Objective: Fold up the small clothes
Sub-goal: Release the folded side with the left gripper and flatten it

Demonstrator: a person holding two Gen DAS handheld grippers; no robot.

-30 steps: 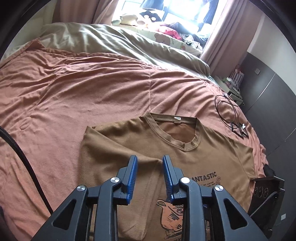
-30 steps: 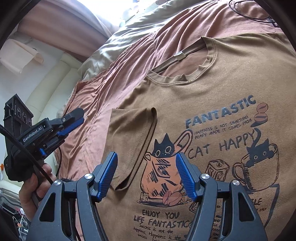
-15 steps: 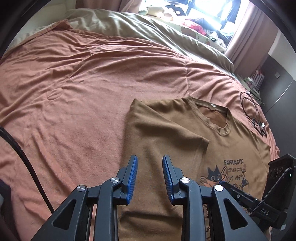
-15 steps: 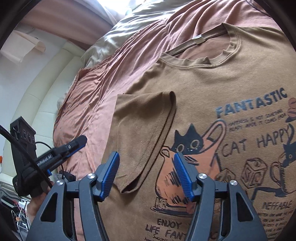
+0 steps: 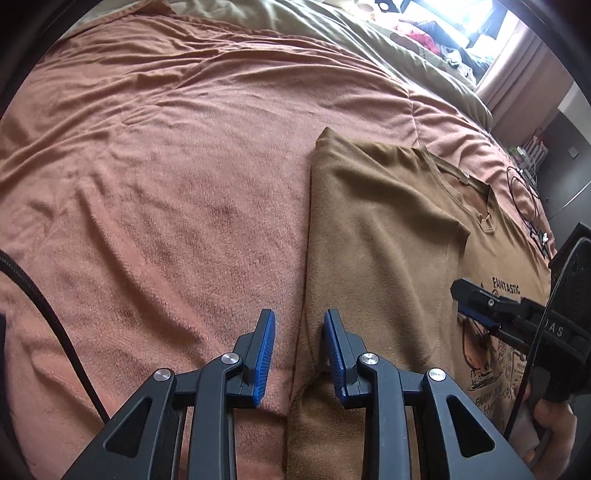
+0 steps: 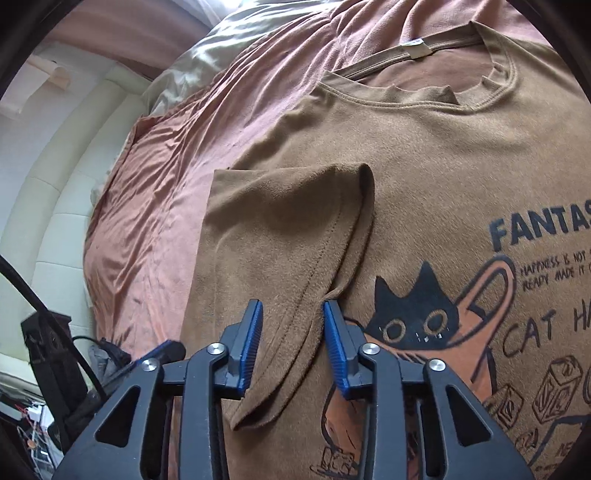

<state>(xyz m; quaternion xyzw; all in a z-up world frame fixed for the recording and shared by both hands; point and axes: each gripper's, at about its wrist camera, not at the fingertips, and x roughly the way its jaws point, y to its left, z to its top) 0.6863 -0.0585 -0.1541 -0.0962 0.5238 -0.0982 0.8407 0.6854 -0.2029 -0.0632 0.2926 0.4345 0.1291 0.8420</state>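
Note:
A brown T-shirt [image 5: 384, 236] with a cat print lies flat, print side up, on the bed; it also fills the right wrist view [image 6: 443, 155]. Its left sleeve [image 6: 280, 236] is folded inward onto the chest. My left gripper [image 5: 299, 325] is open and empty, low over the shirt's folded left edge where it meets the blanket. My right gripper [image 6: 291, 314] is open and empty, with the hem of the folded sleeve between its jaws. The right gripper also shows in the left wrist view [image 5: 476, 306], over the print.
A rust-orange blanket [image 5: 155, 177] covers the bed, with an olive duvet [image 5: 332, 33] at the far end. A black cable [image 5: 524, 199] lies on the blanket beyond the shirt's collar. A padded cream headboard [image 6: 59, 192] stands at the left.
My left gripper has moved left to the shirt's folded left edge. My right gripper has moved forward and left to the folded sleeve, and its jaws have narrowed.

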